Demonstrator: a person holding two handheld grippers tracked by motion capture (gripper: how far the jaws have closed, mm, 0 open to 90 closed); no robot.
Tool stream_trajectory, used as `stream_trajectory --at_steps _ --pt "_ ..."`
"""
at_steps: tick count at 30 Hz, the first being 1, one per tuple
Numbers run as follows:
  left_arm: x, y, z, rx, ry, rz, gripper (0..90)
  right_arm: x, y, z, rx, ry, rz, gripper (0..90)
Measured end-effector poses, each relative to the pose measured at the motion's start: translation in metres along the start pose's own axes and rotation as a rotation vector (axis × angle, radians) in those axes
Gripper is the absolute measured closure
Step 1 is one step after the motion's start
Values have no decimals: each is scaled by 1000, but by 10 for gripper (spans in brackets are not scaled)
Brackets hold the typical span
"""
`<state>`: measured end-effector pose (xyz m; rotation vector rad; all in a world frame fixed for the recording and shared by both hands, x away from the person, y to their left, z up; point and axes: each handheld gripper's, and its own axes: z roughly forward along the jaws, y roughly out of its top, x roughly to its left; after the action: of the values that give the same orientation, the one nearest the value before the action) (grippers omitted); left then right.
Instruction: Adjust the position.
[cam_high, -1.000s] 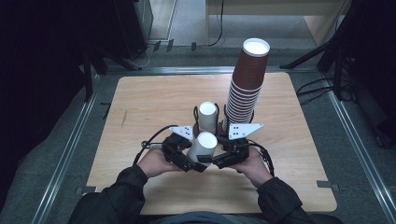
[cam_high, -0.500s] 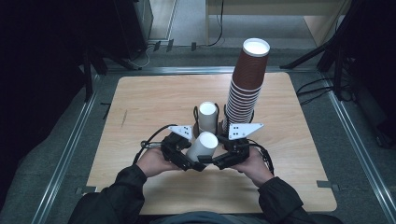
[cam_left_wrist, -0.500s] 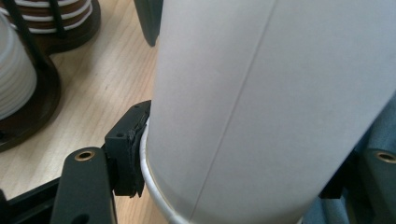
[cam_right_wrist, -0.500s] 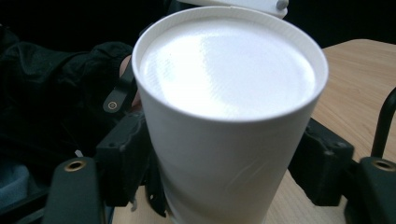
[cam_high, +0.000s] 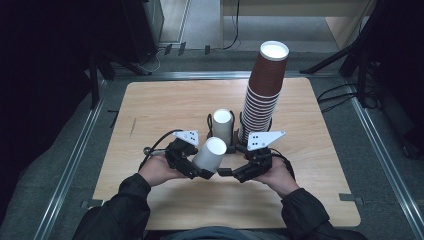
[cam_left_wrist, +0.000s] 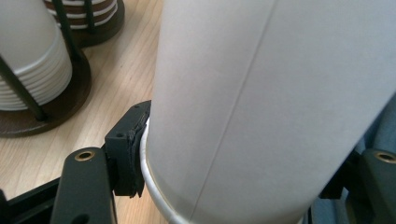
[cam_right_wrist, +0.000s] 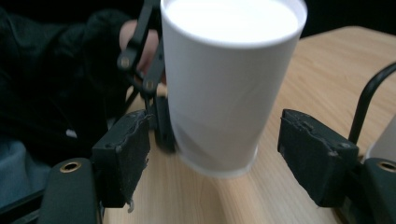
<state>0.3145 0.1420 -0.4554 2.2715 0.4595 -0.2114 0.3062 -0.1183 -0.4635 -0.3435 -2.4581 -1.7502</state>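
One white cup (cam_high: 210, 154) was pinched, tilted above the table, in the left gripper (cam_high: 192, 162), while the right gripper (cam_high: 235, 172) stood spread beside it; stacking it on the white stack (cam_high: 223, 125) remained.

The cup (cam_high: 210, 154) is plain white, the tall stack (cam_high: 263, 90) brown (white rims striping it), the table (cam_high: 165, 105) pale wood-grained.
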Motion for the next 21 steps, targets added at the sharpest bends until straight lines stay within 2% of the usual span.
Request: stream_trajectory --at_steps 1,3,9,15,21 --pt "0 0 -1 5 6 4 290 0 -1 0 44 -5 -2 259" --pt "1 0 -2 14 20 7 290 -1 -2 0 57 -10 -4 259" --pt "2 -1 -6 64 72 19 290 -1 -5 2 141 -32 9 263" --pt "4 0 -7 108 101 24 290 -3 -8 3 191 -44 13 302" --pt "5 0 -5 176 135 44 290 -3 -11 4 236 -70 -1 343"
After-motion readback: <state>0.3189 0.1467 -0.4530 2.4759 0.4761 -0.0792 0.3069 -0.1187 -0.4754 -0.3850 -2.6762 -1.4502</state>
